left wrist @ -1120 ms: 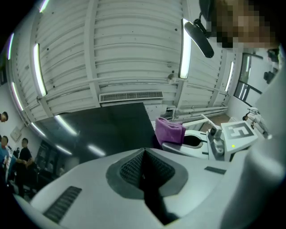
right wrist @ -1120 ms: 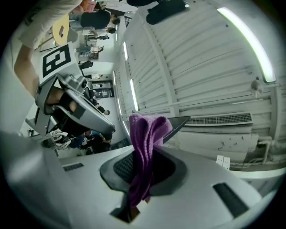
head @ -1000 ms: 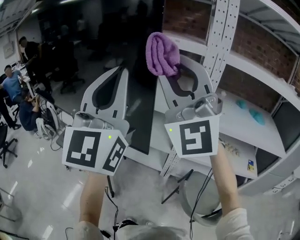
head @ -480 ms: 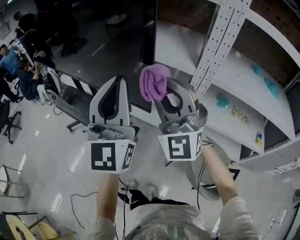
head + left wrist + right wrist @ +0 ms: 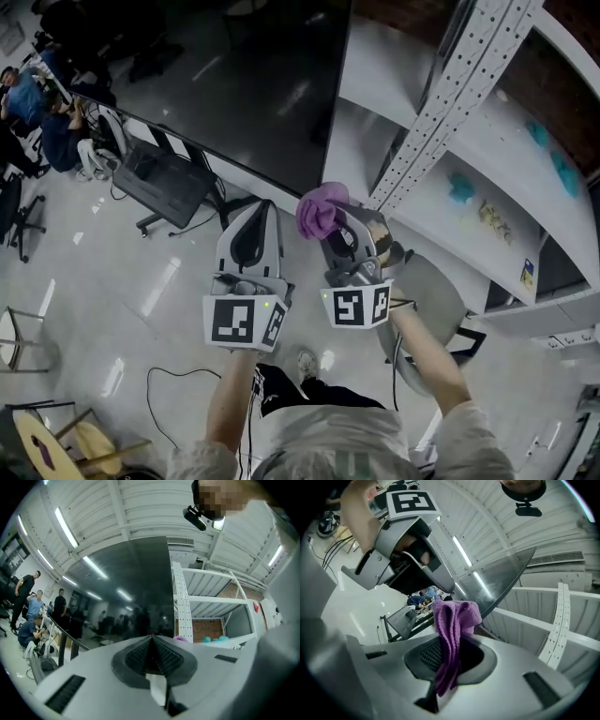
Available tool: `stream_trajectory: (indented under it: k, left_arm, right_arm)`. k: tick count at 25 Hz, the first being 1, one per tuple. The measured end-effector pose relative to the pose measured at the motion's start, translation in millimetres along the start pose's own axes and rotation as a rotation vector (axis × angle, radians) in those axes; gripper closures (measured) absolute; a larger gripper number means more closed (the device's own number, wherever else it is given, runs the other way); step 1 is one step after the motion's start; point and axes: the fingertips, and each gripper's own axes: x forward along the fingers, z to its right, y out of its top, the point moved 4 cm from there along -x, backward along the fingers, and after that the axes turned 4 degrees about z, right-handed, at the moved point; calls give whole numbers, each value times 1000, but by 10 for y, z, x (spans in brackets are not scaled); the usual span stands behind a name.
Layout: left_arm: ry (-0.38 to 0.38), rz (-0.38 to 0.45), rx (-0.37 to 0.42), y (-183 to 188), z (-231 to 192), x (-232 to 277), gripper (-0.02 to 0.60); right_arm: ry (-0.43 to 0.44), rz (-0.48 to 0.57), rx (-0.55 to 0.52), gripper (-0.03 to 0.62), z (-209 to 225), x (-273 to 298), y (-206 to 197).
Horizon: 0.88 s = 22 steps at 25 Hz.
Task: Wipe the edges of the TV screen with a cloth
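Pulled down from the TV screen (image 5: 234,84), the cloth (image 5: 321,211) is now held just below its lower corner, seemingly clear of it, clamped in the right gripper (image 5: 336,225). The left gripper (image 5: 257,211) is closed on nothing. Wiping seems interrupted.

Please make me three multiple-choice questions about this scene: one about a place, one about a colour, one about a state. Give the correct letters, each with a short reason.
1. Where is the cloth?
A. on the shelf
B. in the right gripper
C. on the floor

2. What colour is the cloth?
A. teal
B. white
C. purple

3. How are the left gripper's jaws?
A. shut, empty
B. wide apart
C. shut on a cable

Answers:
1 B: the right gripper view shows its jaws pinching the cloth.
2 C: it looks purple in both views that show it.
3 A: the left gripper view shows the jaws meeting with nothing between them.
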Motion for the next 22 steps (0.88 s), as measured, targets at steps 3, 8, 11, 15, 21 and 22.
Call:
stream_trajectory:
  k: [3, 8, 11, 15, 21, 22]
  left_arm:
    - [-10, -36, 4, -110, 13, -30, 566]
    - [-16, -71, 29, -157, -15, -63, 566]
    - [0, -74, 29, -174, -80, -116, 566]
    - [27, -74, 39, -165, -166, -184, 566]
    - [82, -31, 60, 150, -213, -328, 566]
    - [86, -23, 70, 219, -184, -371, 566]
  right_arm:
    - [34, -36, 15, 543, -189, -12, -135]
    - [64, -68, 34, 543, -347, -24, -275]
    - [77, -78, 50, 543, -412, -19, -315]
    - [69, -85, 103, 543, -424, -13, -305]
    - [-13, -96, 293, 543, -242, -242, -80]
    - [-26, -82, 326, 543, -157, -298, 51]
